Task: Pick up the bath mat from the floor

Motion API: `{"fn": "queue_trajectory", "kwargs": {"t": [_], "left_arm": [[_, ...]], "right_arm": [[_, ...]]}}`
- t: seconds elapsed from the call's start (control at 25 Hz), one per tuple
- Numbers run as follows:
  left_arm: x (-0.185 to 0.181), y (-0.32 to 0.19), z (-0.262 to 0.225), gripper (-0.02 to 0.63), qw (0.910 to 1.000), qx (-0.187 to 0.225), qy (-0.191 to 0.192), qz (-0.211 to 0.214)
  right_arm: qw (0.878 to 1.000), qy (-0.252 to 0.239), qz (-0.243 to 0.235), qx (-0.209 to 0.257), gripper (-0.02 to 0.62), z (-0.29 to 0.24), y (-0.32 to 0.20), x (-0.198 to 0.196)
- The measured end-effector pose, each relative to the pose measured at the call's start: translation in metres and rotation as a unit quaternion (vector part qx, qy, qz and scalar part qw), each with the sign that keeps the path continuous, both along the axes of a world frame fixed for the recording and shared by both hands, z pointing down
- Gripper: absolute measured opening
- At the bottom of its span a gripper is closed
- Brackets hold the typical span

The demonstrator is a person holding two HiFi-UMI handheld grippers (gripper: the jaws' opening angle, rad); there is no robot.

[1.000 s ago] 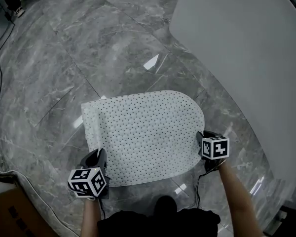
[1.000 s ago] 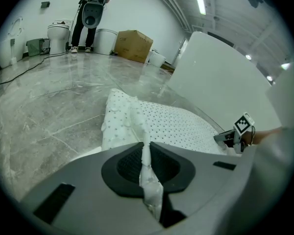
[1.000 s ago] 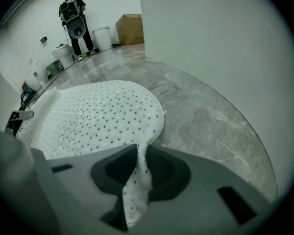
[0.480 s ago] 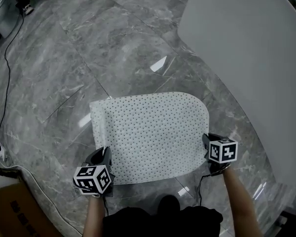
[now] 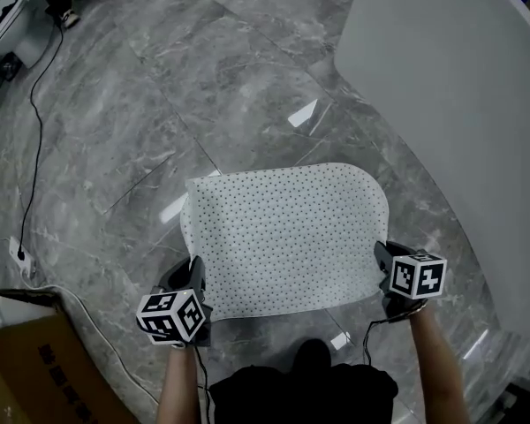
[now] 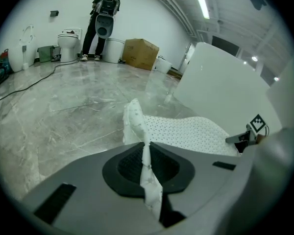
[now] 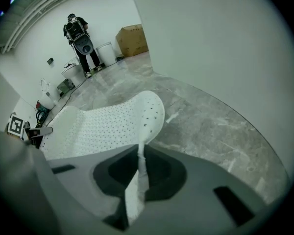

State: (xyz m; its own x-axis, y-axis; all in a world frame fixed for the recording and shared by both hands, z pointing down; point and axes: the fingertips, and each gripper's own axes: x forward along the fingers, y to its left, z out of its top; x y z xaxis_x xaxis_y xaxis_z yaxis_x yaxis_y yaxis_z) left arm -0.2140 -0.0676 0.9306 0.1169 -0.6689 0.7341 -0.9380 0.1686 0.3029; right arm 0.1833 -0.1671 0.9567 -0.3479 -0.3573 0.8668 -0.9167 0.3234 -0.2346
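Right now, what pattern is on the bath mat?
The bath mat is white with tiny dark dots all over, clearest in the head view.

No readable text, print on cardboard box (image 5: pixel 35 378) too blurred

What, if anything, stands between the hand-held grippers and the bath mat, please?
Nothing visible does: the left hand-held gripper and the right hand-held gripper are each shut on a near corner of the bath mat.
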Motion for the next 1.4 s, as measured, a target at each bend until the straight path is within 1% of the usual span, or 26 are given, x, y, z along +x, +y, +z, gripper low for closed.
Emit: {"fn": "queue_trajectory", "kwargs": {"t": [0.16, 0.32, 0.44, 0.52, 0.68, 0.8, 1.0, 1.2, 1.4], "left_arm": [[-0.013, 0.005, -0.035, 0.012, 0.9998, -0.008, -0.007, -0.018], [-0.012, 0.008, -0.073, 0.011, 0.9995, -0.018, -0.003, -0.025], [-0.002, 0.005, -0.109, 0.012, 0.9993, -0.024, 0.010, -0.026], [0.010, 0.007, -0.137, 0.011, 0.9991, -0.033, 0.019, -0.018], [0.032, 0.020, -0.204, 0.012, 0.9983, -0.053, 0.026, 0.001], [0.039, 0.027, -0.264, 0.012, 0.9981, -0.057, 0.025, 0.005], [0.043, 0.037, -0.369, 0.012, 0.9984, -0.050, 0.021, 0.017], [0.052, 0.027, -0.465, 0.012, 0.9992, -0.021, 0.021, 0.026], [0.064, 0.025, -0.547, 0.012, 0.9990, 0.006, 0.019, 0.040]], "right_arm": [[1.000, -0.018, 0.007, -0.008, 0.028, -0.036, 0.008, -0.014], [0.999, -0.020, 0.015, -0.021, 0.028, -0.071, 0.020, -0.024], [0.999, -0.026, 0.019, -0.038, 0.028, -0.100, 0.028, -0.036], [0.998, -0.026, 0.021, -0.052, 0.028, -0.125, 0.036, -0.042], [0.996, -0.028, 0.034, -0.074, 0.028, -0.194, 0.054, -0.038], [0.995, -0.035, 0.039, -0.083, 0.028, -0.253, 0.066, -0.029], [0.996, -0.036, 0.047, -0.073, 0.028, -0.357, 0.080, -0.015], [0.995, -0.056, 0.068, -0.049, 0.028, -0.453, 0.079, 0.000], [0.994, -0.079, 0.068, -0.020, 0.028, -0.539, 0.093, 0.007]]}}
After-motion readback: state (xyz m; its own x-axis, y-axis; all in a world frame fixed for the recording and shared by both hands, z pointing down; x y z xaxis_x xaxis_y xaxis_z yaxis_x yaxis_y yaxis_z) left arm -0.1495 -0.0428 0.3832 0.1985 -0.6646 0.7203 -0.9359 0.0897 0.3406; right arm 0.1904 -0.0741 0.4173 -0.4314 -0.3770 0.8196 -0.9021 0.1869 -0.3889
